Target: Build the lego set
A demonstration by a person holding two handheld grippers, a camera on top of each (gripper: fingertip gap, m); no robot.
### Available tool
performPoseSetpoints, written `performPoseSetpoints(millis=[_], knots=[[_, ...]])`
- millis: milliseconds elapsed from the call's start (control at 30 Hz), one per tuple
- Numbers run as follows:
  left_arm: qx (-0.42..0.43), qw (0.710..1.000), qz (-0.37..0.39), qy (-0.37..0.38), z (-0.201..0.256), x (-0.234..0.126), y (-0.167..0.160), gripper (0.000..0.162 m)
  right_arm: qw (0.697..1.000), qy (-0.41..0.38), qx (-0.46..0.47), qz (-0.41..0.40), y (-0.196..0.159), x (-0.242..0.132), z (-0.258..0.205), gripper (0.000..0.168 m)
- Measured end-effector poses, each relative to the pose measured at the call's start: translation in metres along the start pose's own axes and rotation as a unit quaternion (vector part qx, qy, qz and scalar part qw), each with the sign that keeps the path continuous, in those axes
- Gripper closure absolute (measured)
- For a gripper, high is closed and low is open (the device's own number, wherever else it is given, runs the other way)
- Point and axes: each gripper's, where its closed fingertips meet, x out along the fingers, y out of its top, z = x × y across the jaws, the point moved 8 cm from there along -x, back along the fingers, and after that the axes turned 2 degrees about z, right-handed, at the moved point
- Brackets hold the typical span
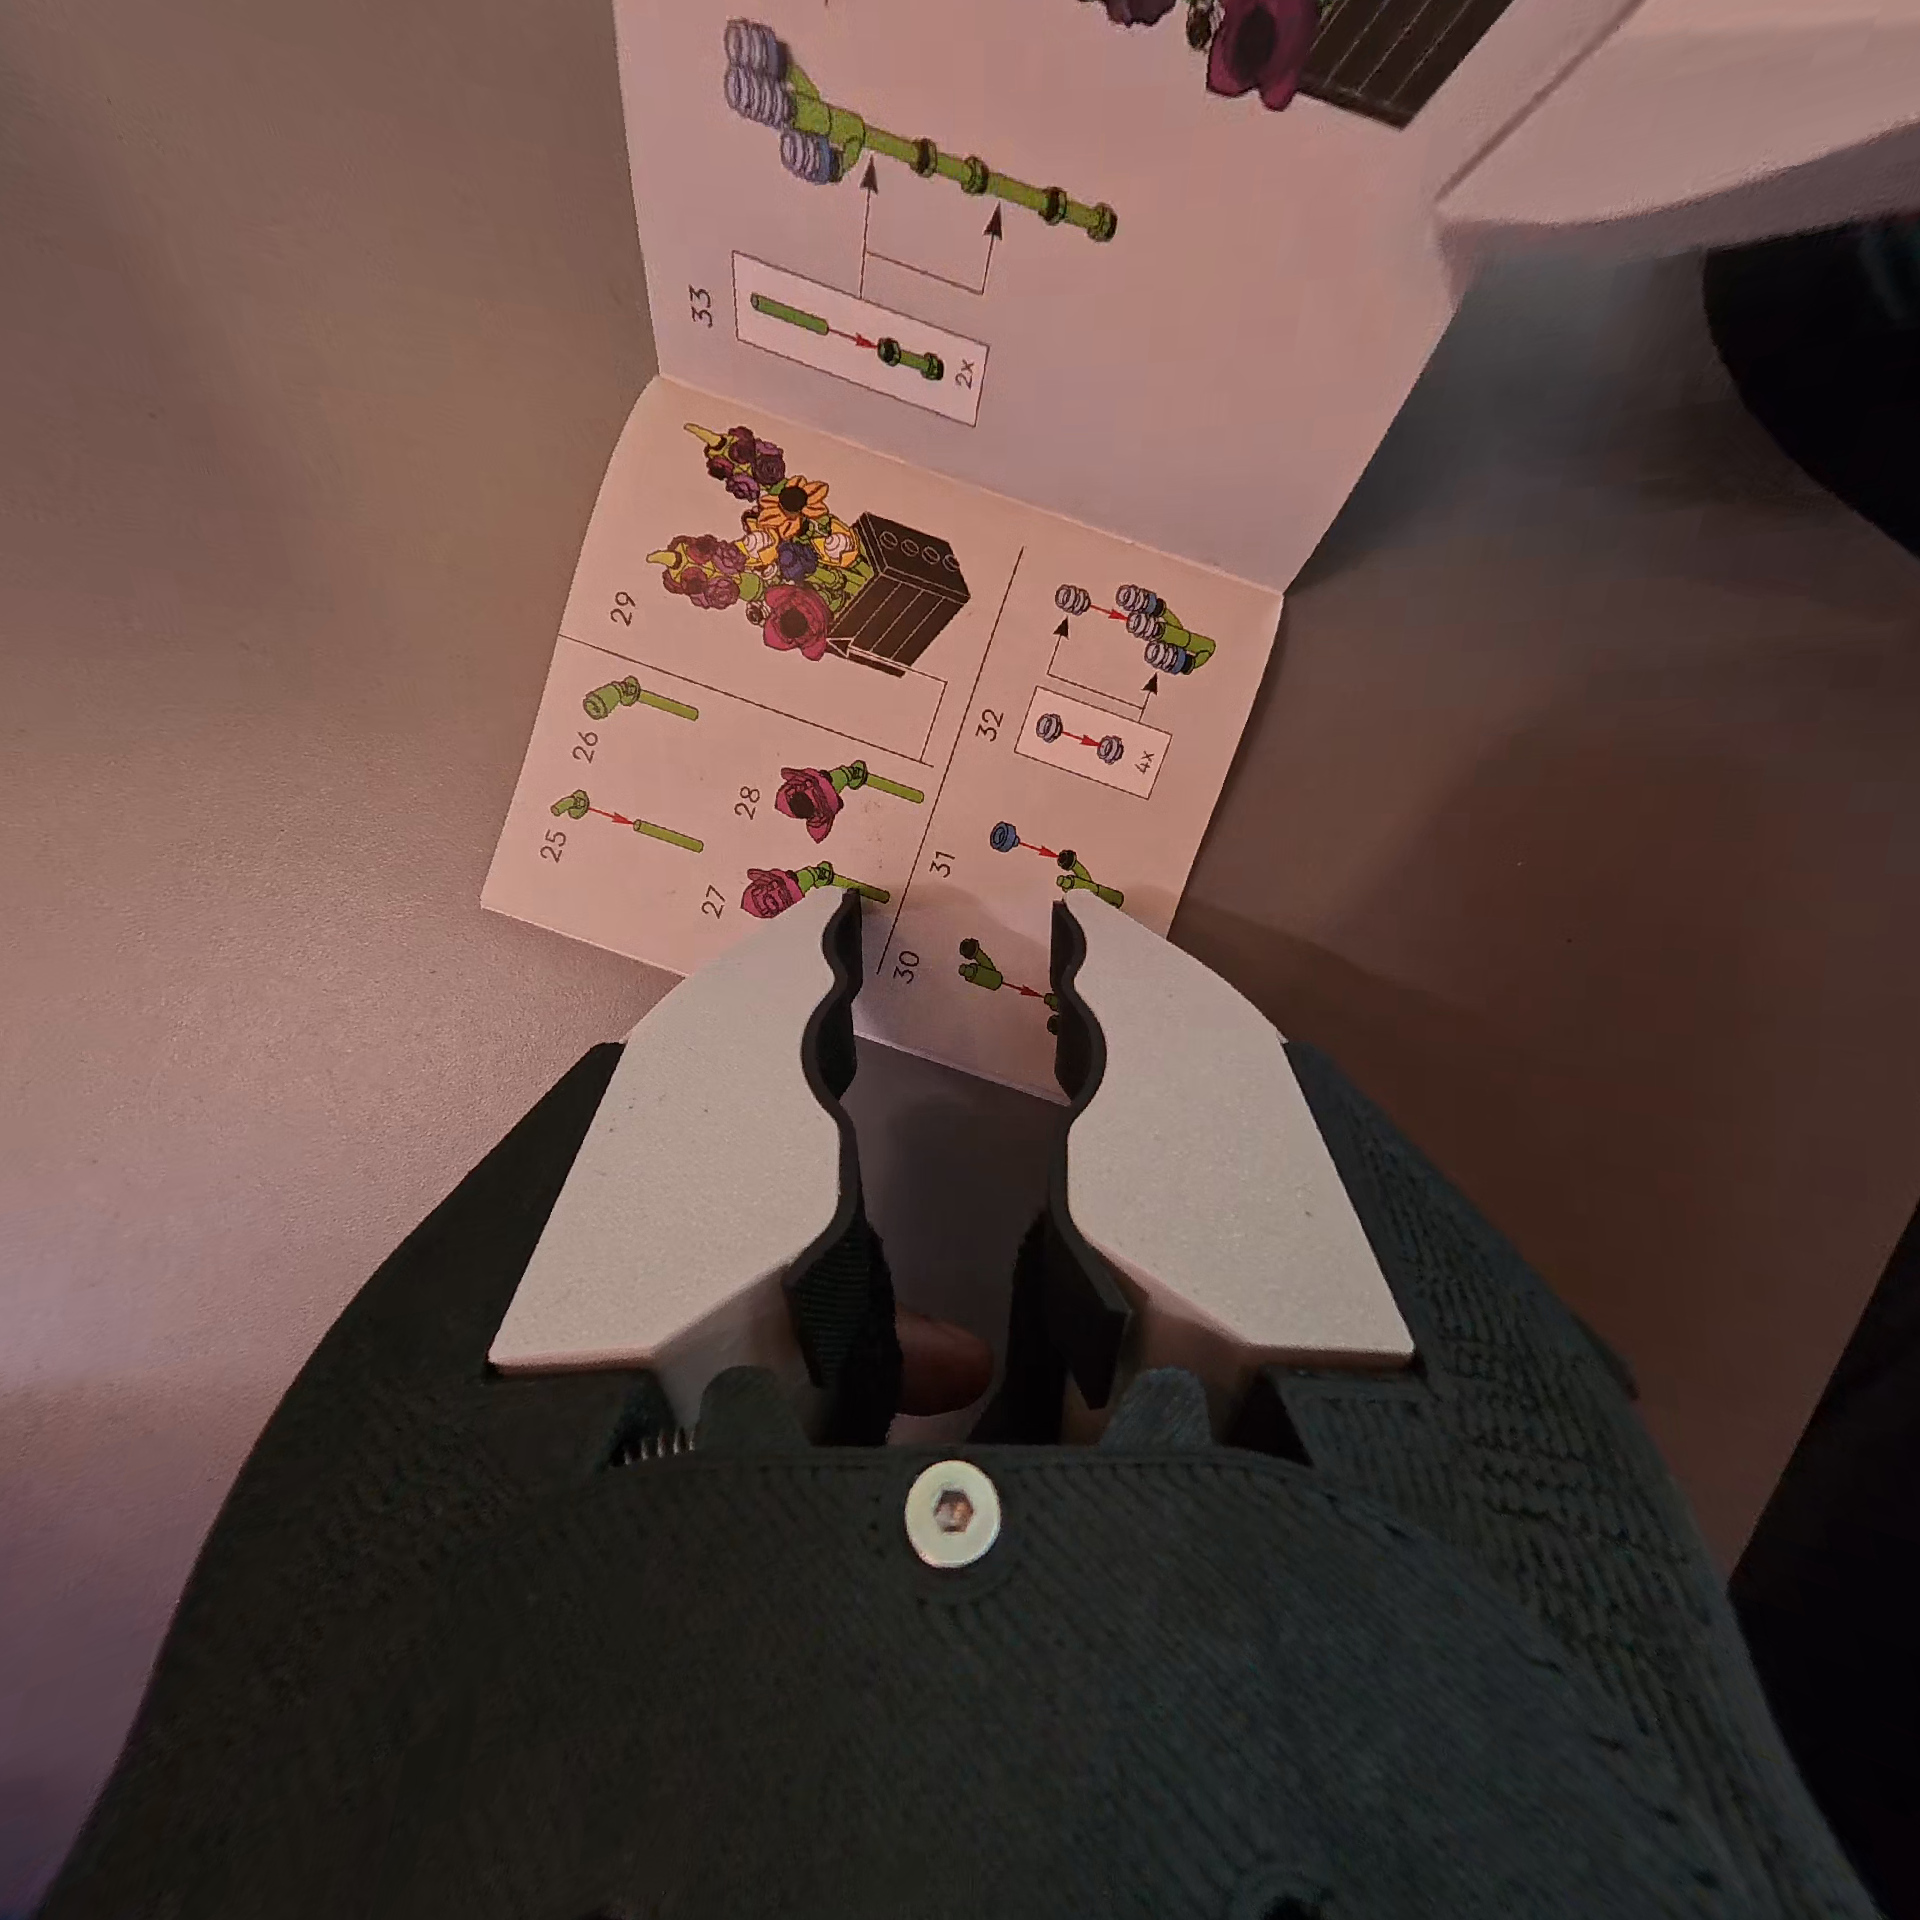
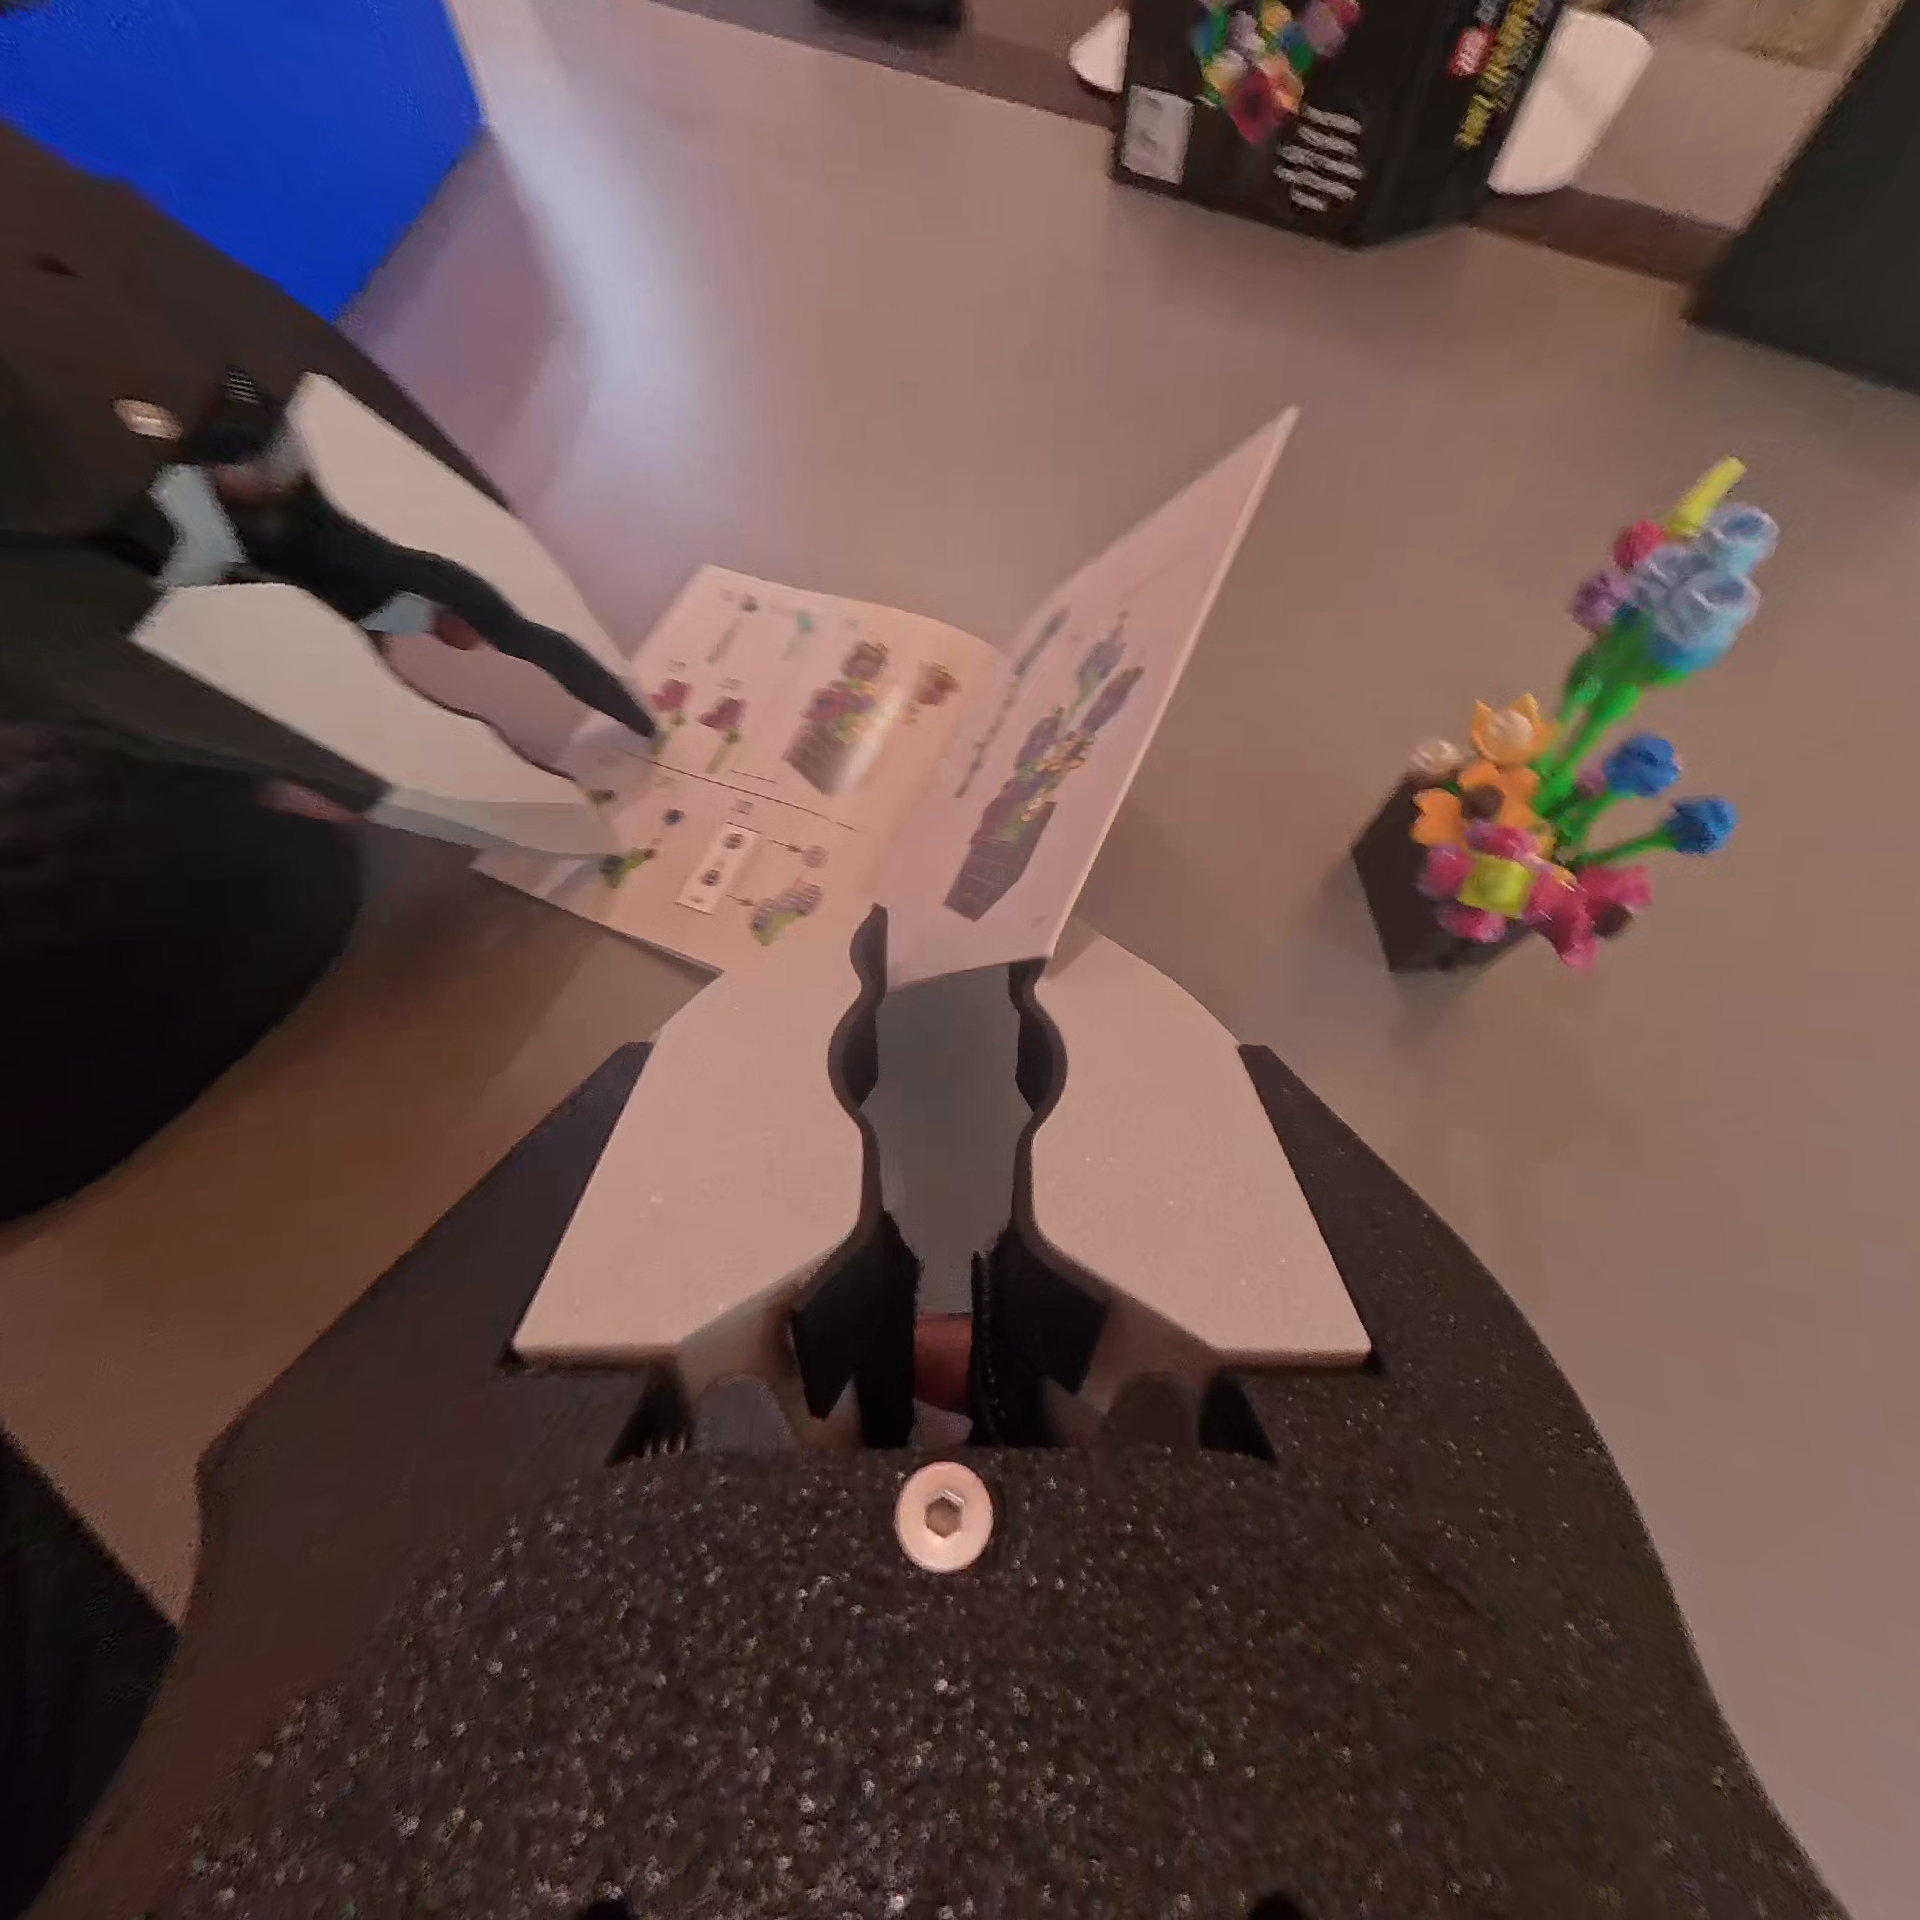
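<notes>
An open instruction booklet [image 1: 831, 665] lies on the grey table. My left gripper [image 1: 956, 914] is open and empty, its tips over the booklet's near edge. In the right wrist view the booklet [image 2: 831, 727] lies ahead, and the left gripper [image 2: 634, 779] comes in from the left with its tips on the flat page. One page [image 2: 1122, 707] stands upright. Its lower corner sits at the tips of my right gripper [image 2: 951, 945], whose jaws stand apart. A built lego flower bouquet [image 2: 1538, 790] in a black brick box stands to the right.
The black lego set box [image 2: 1330, 114] stands at the far edge with white bowls [image 2: 1569, 104] beside it. A blue panel [image 2: 208, 135] is at the far left. A dark rounded object [image 2: 156, 987] lies left of the booklet. The table [image 2: 1455, 1299] continues right. About 12 cm separates my left fingertips from my right.
</notes>
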Motion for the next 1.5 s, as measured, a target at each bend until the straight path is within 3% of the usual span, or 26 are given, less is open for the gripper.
performPoseSetpoints(millis=[233,300,367,667,833,1000,1500], knots=[[-0.01,1.0,0.006,0.008,-0.002,0.0,0.002,0.123,0.999,0.028,-0.012,0.012,0.006,0.004,-0.011,0.131],[-0.006,1.0,0.004,0.014,-0.004,-0.003,0.007,0.121,0.999,0.031,0.0,0.015,0.006,0.003,-0.007,0.132],[0.005,1.0,-0.003,0.023,-0.007,-0.007,0.018,0.12,0.999,0.038,0.014,0.016,0.004,0.003,-0.003,0.144],[0.076,0.981,-0.179,-0.007,-0.019,0.012,0.036,0.115,0.998,0.049,0.045,0.01,-0.003,0.004,0.002,0.15],[0.111,0.967,-0.23,-0.01,-0.024,0.014,0.041,0.103,0.997,0.055,0.045,0.012,-0.004,0.006,0.002,0.151],[0.113,0.967,-0.23,-0.003,-0.026,0.016,0.043,0.095,0.997,0.058,0.05,0.016,-0.006,0.005,0.003,0.151],[0.103,0.971,-0.215,-0.002,-0.025,0.016,0.042,0.094,0.996,0.064,0.052,0.017,-0.006,0.005,0.004,0.151]])
